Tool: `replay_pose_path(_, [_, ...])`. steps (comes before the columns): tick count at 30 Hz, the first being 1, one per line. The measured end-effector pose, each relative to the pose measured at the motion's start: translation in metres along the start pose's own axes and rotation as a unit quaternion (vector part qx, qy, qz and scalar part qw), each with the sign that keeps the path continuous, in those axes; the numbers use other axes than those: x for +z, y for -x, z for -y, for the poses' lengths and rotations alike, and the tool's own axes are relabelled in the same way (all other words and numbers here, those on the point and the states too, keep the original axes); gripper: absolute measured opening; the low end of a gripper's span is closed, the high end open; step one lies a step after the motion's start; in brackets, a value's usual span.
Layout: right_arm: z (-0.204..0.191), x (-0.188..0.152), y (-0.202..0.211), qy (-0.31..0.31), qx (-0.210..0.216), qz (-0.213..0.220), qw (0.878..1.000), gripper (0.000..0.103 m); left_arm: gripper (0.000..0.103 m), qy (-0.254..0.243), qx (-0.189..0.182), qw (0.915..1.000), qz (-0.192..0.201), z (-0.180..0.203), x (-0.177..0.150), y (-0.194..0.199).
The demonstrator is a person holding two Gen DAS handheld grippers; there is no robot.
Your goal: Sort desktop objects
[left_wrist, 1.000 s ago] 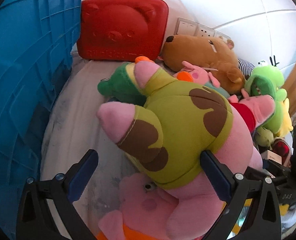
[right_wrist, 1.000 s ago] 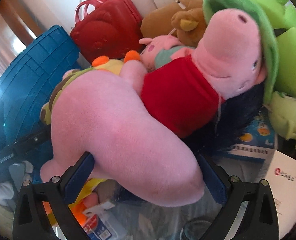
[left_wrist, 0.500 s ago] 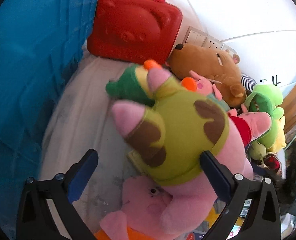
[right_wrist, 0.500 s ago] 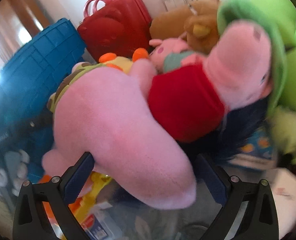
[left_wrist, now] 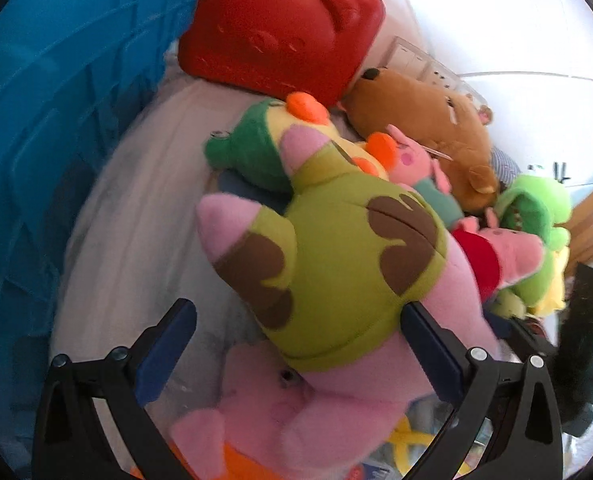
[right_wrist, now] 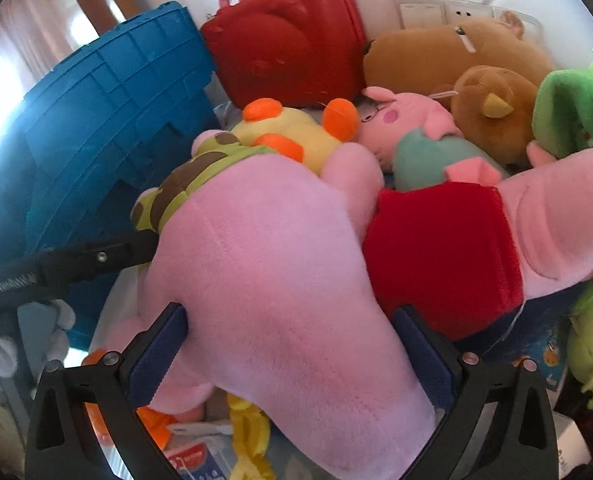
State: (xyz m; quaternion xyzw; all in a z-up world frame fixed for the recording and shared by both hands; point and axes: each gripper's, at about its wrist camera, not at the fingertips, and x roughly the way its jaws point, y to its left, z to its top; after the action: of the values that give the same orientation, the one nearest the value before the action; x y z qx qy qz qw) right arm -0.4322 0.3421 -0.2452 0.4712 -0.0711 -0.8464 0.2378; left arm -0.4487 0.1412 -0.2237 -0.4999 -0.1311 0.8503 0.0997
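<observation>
Red case (left_wrist: 280, 28) & blue crate (left_wrist: 56, 140) behind pink plush (right_wrist: 280, 280).

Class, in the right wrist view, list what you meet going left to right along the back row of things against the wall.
Blue plastic crate → red hard-shell bear-face case with handles → brown plush bear → bright green plush toy.

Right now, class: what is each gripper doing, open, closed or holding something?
Left gripper: open, astride the big pink plush.
Right gripper: open, astride the same plush.
</observation>
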Motion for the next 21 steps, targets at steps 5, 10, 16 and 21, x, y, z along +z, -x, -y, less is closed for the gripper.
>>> replay_pose_path(5, [0.007,-0.008,-0.012,-0.018,-0.013,-0.004,1.0,0.103,0.103,-0.012,-0.019,0.9994,0.025,0.007,-0.003,-0.023])
replay_pose_path(10, [-0.004,-0.009,-0.016,-0.024,-0.029,0.015,0.999,0.098,0.082,-0.04,-0.028,0.9973,0.055,0.012,-0.007,-0.013])
replay_pose_path(16, [-0.026,-0.012,0.0,-0.008,-0.045,0.04,0.998,0.085,0.076,-0.063,-0.029,0.9951,0.071,0.018,-0.012,0.01])
replay_pose_path(21, [-0.047,-0.017,0.025,0.018,-0.038,0.072,0.997,0.072,0.067,-0.085,-0.024,0.9917,0.093,0.028,-0.014,0.035])
